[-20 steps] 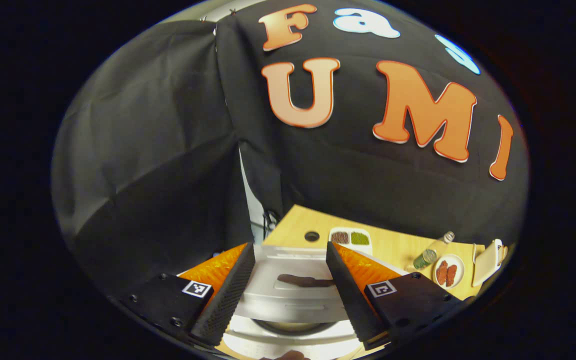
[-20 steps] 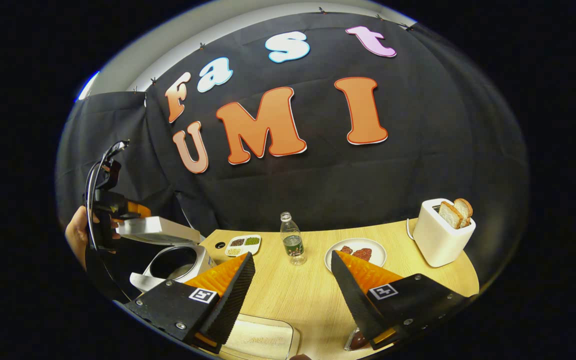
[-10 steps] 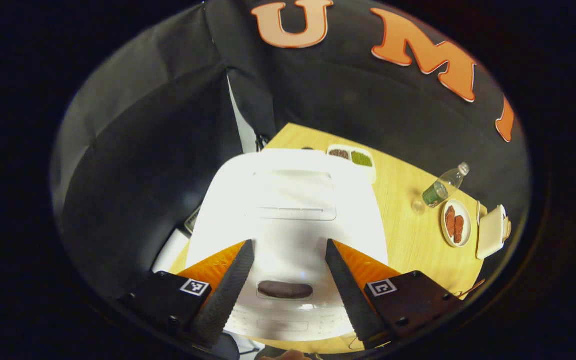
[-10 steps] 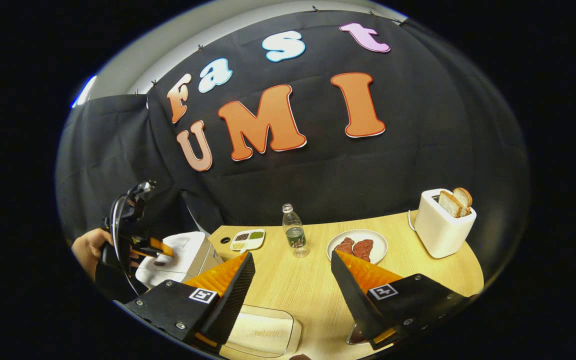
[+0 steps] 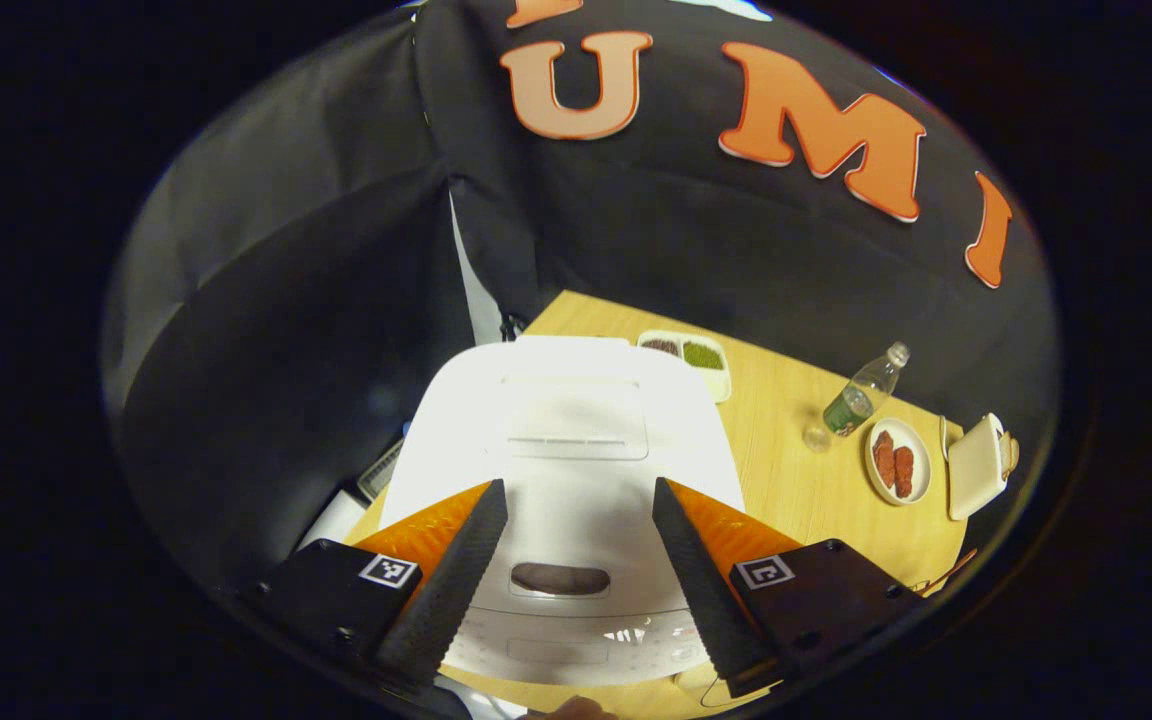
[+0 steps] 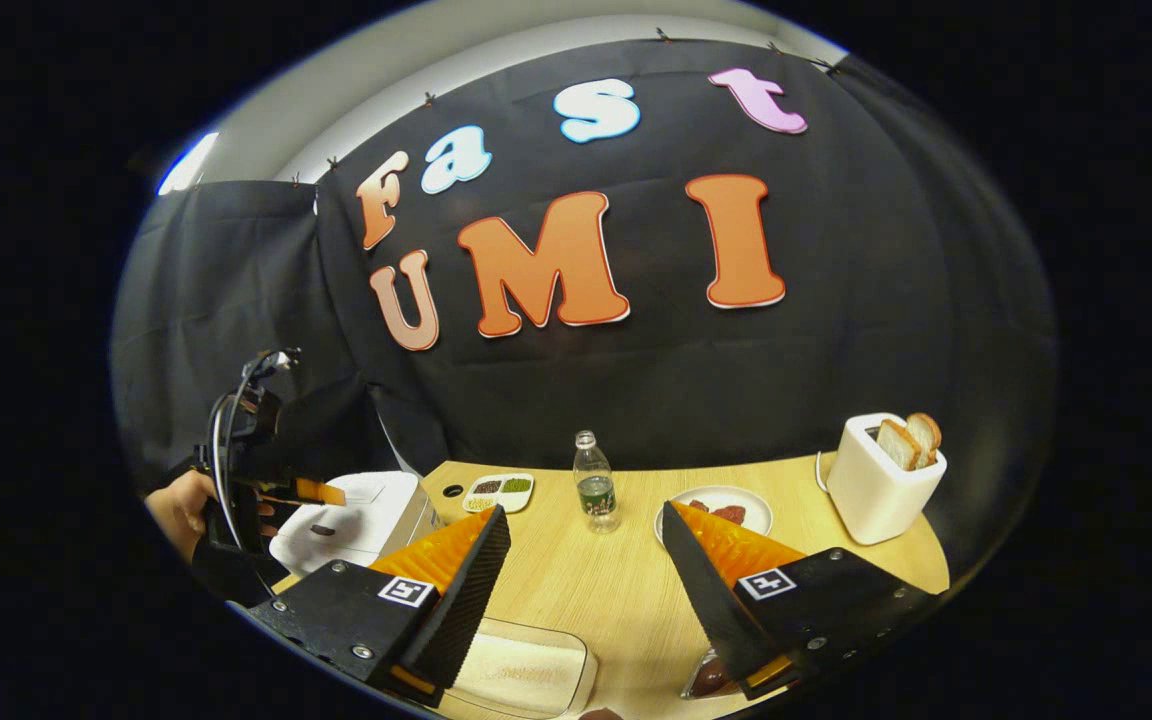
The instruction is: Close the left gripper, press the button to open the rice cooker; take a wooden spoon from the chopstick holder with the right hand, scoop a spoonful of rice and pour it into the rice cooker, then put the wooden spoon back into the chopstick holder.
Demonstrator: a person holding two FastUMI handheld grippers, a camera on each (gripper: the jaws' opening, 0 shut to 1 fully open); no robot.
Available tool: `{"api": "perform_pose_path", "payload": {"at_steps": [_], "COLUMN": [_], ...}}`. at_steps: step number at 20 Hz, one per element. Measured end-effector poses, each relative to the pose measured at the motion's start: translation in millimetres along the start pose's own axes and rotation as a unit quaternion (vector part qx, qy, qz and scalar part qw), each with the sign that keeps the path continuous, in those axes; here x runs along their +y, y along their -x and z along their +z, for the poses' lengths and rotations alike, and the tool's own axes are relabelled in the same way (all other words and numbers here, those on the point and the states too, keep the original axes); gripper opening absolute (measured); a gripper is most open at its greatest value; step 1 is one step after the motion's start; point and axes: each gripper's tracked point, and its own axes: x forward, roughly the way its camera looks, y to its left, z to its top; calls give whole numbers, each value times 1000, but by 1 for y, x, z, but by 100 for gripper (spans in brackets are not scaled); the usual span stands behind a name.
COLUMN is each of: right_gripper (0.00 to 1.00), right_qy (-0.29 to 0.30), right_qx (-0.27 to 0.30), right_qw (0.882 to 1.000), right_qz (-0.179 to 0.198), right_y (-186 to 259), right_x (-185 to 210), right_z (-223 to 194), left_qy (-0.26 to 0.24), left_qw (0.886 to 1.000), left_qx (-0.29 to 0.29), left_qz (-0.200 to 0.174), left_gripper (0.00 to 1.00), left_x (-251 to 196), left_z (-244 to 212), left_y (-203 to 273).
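The white rice cooker (image 5: 556, 440) stands with its lid down, seen from above in the left gripper view. Its dark oval button (image 5: 560, 578) lies between the fingers of my left gripper (image 5: 577, 487), which hovers open just above the lid's front. In the right gripper view the cooker (image 6: 366, 510) is at the far left, with a hand (image 6: 181, 500) holding the left gripper (image 6: 321, 492) over it. My right gripper (image 6: 584, 510) is open and holds nothing, above a clear tray of rice (image 6: 526, 675) near the table's front edge.
On the wooden table (image 6: 586, 590) stand a small divided dish (image 6: 498, 490), a water bottle (image 6: 594, 485), a plate of meat (image 6: 716, 505) and a white toaster (image 6: 881, 480) with bread slices. A dark brownish object (image 6: 706, 680) lies under my right finger.
The cooker's lid was raised a second ago and is now down. My left gripper came down with it, then lifted slightly. My right gripper barely moved.
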Motion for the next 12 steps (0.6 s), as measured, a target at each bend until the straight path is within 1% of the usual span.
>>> {"api": "perform_pose_path", "payload": {"at_steps": [1,4,7,8,11,12], "right_gripper": [95,95,95,95,95,95], "right_qy": [11,42,65,69,68,63], "right_qx": [-8,-29,-51,-59,-76,-81], "right_qw": [1000,999,996,996,994,994], "right_qz": [1,8,22,25,27,29], "right_y": [1,4,11,16,22,25], "right_x": [5,21,39,42,49,52], "right_z": [6,25,44,57,72,77], "left_qy": [-7,-19,-21,-21,-8,-3], "left_qw": [1000,994,984,980,969,964], "left_qx": [-29,-104,-168,-185,-227,-239], "left_qz": [-1,-25,-58,-69,-100,-115], "left_gripper": [100,99,99,99,99,99], "left_x": [-1,-14,-27,-31,-44,-49], "left_z": [10,36,56,65,73,74], "left_y": [14,61,111,130,167,178]}}
